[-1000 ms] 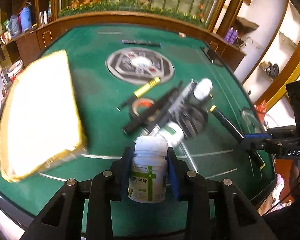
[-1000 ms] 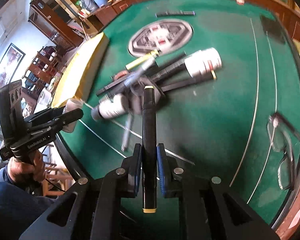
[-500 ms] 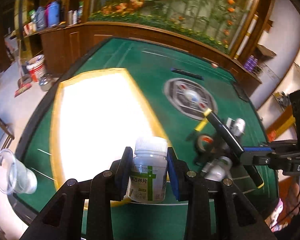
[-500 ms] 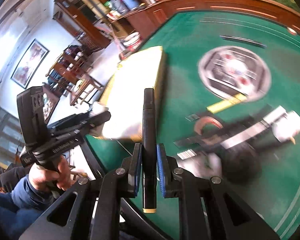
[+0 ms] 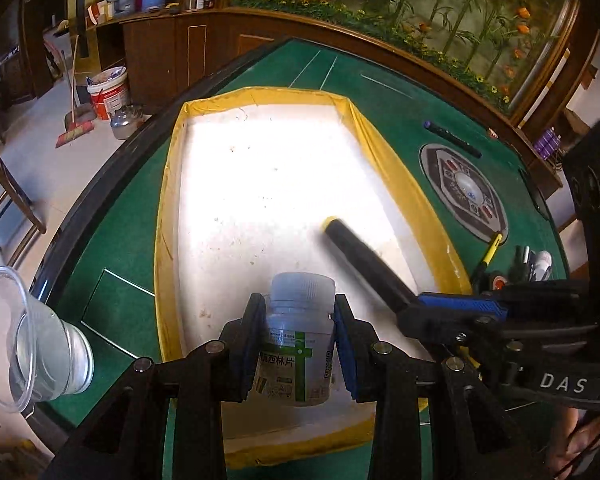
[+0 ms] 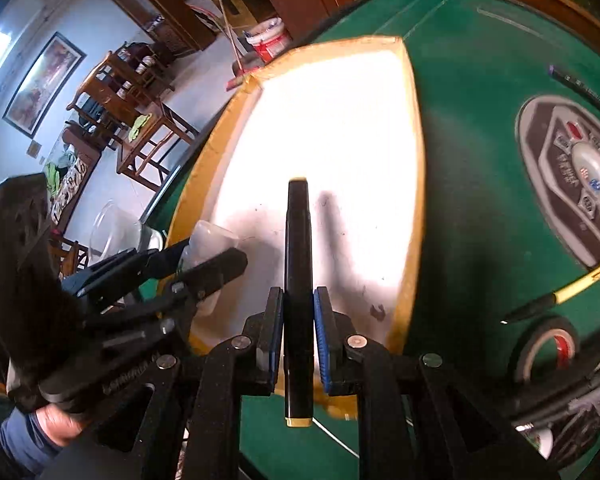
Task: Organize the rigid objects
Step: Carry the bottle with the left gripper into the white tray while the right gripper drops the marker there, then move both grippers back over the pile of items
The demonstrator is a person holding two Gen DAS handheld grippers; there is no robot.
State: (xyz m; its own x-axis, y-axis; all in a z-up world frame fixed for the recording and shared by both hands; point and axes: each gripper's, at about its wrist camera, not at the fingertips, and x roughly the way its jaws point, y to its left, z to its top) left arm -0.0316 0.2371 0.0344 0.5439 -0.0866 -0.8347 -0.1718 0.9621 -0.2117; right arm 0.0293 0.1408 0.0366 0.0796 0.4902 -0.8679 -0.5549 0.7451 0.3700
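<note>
My left gripper (image 5: pixel 299 344) is shut on a white pill bottle (image 5: pixel 296 344) with a green cross label, held upright over the near end of a white tray with a yellow rim (image 5: pixel 168 216). My right gripper (image 6: pixel 298 336) is shut on a black marker with yellow ends (image 6: pixel 298 264), held over the same tray (image 6: pixel 414 184). The marker (image 5: pixel 364 264) and the right gripper (image 5: pixel 460 312) show at the right of the left wrist view. The left gripper (image 6: pixel 204 264) with the bottle's white cap (image 6: pixel 210 236) shows at the left of the right wrist view.
A clear plastic cup (image 5: pixel 32 340) stands at the green table's near left edge. To the right of the tray lie a yellow-black pen (image 6: pixel 564 292), a tape roll (image 6: pixel 548 344), and more pens and bottles (image 5: pixel 536 264). A round control panel (image 6: pixel 576 176) sits in the table's centre.
Both grippers have swung left from the pile of objects and now hover over the tray, still holding the bottle and the marker. The tray fills more of both views.
</note>
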